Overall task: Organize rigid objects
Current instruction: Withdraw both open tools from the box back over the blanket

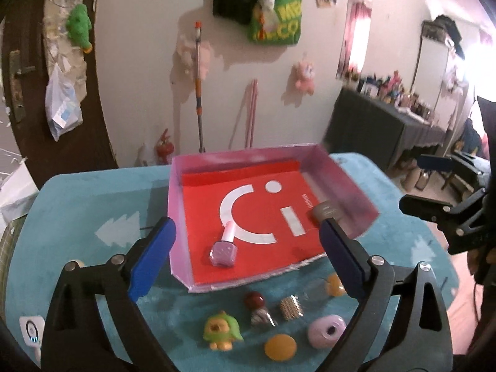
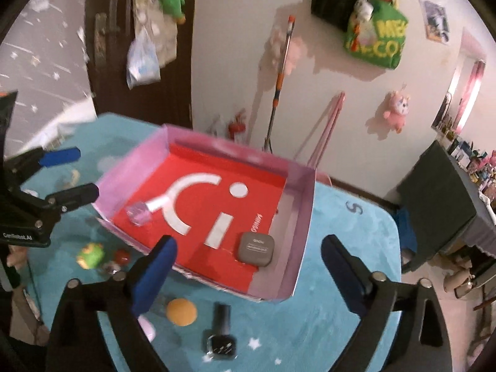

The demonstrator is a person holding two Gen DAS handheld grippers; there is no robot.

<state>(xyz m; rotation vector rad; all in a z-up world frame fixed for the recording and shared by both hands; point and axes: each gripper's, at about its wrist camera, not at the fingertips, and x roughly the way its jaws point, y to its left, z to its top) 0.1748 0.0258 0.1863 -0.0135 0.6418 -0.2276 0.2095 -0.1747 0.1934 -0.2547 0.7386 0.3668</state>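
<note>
A shallow pink box (image 1: 344, 179) with a red liner stands on the teal table; it also shows in the right wrist view (image 2: 300, 217). Inside lie a lilac nail polish bottle (image 1: 223, 249) (image 2: 140, 214) and a grey earbud case (image 2: 254, 248) (image 1: 325, 210). My left gripper (image 1: 248, 241) is open and empty above the box's near edge. My right gripper (image 2: 248, 257) is open and empty above the box's near right corner. On the table in front lie a green-hooded toy (image 1: 221, 330), a dark red ball (image 1: 254, 300), an orange disc (image 1: 280, 347) (image 2: 181, 311), a lilac round thing (image 1: 325, 331) and a black nail polish bottle (image 2: 220, 331).
A glittery bead piece (image 1: 291, 308), a small clear bottle (image 1: 262, 317) and an orange thing (image 1: 334, 283) also lie on the teal cover (image 2: 341, 279). The wall is behind the table, with a mop (image 1: 200, 93) leaning on it. A dark cluttered table (image 1: 387, 124) stands at the right.
</note>
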